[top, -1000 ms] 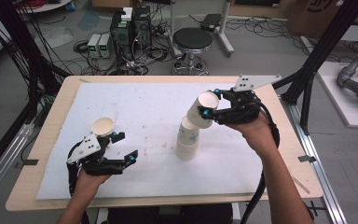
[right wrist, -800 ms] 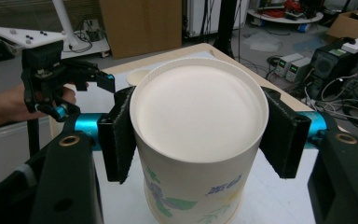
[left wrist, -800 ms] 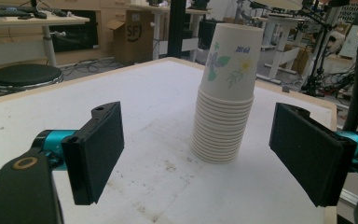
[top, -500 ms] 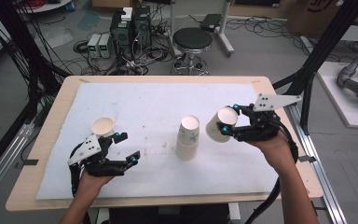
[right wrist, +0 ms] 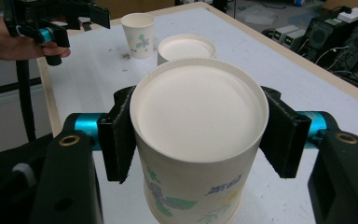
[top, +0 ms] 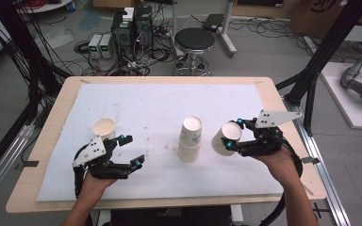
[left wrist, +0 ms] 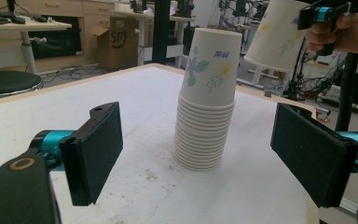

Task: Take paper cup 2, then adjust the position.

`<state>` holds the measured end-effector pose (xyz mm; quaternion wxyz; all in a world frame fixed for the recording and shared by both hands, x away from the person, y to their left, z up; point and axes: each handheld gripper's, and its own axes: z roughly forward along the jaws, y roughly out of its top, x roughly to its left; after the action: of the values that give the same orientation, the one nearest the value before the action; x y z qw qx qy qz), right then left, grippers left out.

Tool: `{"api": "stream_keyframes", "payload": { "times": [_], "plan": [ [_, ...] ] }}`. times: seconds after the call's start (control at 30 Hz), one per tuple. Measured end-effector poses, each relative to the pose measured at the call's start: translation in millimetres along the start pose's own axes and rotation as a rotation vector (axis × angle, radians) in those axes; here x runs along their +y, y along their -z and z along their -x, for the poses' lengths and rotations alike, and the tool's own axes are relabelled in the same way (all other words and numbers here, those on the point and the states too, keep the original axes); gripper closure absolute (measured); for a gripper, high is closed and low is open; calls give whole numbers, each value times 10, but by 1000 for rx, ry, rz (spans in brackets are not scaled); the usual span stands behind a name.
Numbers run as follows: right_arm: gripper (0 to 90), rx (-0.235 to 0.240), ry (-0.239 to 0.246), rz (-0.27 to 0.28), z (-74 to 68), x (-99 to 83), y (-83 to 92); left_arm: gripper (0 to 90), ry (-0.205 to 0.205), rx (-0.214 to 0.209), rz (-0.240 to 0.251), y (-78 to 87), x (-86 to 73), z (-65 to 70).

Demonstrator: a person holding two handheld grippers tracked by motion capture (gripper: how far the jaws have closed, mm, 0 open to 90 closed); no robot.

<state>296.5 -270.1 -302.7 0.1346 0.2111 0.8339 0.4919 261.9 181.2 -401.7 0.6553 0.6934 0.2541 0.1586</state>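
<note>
A stack of upside-down flowered paper cups (top: 190, 140) stands at the middle of the white mat (top: 160, 101). To the right of the stack and above the mat, my right gripper (top: 234, 134) is shut on the sides of one more flowered cup (top: 226, 138), which is tilted. In the right gripper view that cup's (right wrist: 196, 140) round white end faces the camera between the black pads (right wrist: 117, 140). My left gripper (top: 133, 150) rests open near the front left, with its jaws wide apart and pointing at the stack (left wrist: 207, 107). A single upright cup (top: 103, 128) stands just behind it.
The wooden table's edge (top: 283, 101) runs close to the right hand. Beyond the far edge are a black stool (top: 194, 40), electronics boxes and cables on the floor. Black frame posts (top: 318, 61) rise at the table's right.
My right gripper has carried the cup from above the stack to the right and lower down. The left gripper and the other cups have stayed put.
</note>
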Motion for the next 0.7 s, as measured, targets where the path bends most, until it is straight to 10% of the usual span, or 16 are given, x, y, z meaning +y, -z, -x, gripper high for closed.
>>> {"api": "stream_keyframes", "payload": {
  "times": [0.7],
  "plan": [
    [362, 51, -12, 26, -184, -200, -130, 169, -22, -75, -15, -68, 29, 90]
  ]
}}
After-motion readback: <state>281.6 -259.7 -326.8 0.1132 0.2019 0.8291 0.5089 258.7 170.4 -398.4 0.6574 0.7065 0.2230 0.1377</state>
